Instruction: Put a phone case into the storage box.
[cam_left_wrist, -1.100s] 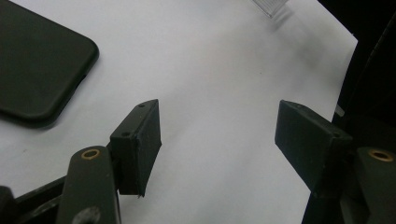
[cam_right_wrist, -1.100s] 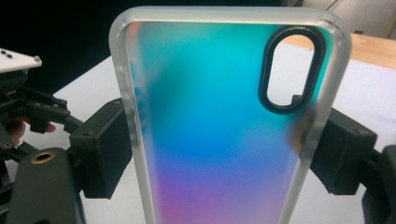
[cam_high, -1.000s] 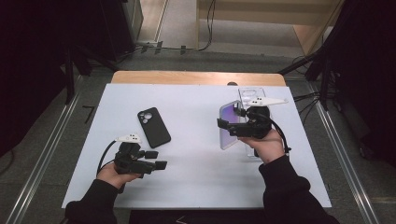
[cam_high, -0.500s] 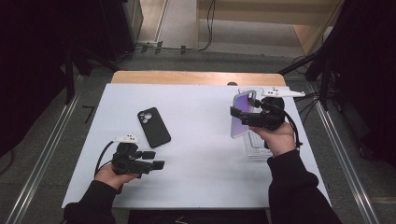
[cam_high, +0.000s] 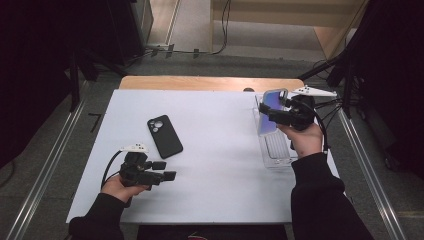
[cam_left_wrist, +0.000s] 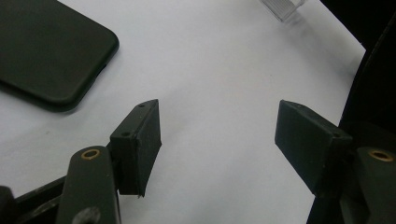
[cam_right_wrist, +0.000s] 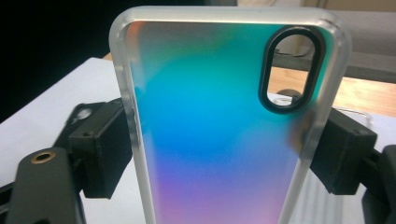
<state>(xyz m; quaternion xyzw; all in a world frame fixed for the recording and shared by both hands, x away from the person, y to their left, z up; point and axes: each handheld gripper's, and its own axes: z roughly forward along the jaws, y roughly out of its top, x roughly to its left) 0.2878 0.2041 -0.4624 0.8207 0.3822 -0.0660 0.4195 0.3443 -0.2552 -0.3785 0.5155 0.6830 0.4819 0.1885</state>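
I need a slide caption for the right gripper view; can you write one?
Right gripper clamps an iridescent phone case upright by its edges, camera cutout at top.

Phone case (cam_right_wrist: 224, 140): frosted clear rim; back iridescent, shading from teal at the top through blue to violet-pink at the bottom; camera cutout ringed in black. Smartphone (cam_high: 164, 136), left of centre in the high view: matte black. Table (cam_high: 220, 165): white, with a light wood strip along its upper edge. Gripper pads (cam_left_wrist: 140, 144): black. Tray (cam_high: 277, 155), right of frame: clear, colourless.
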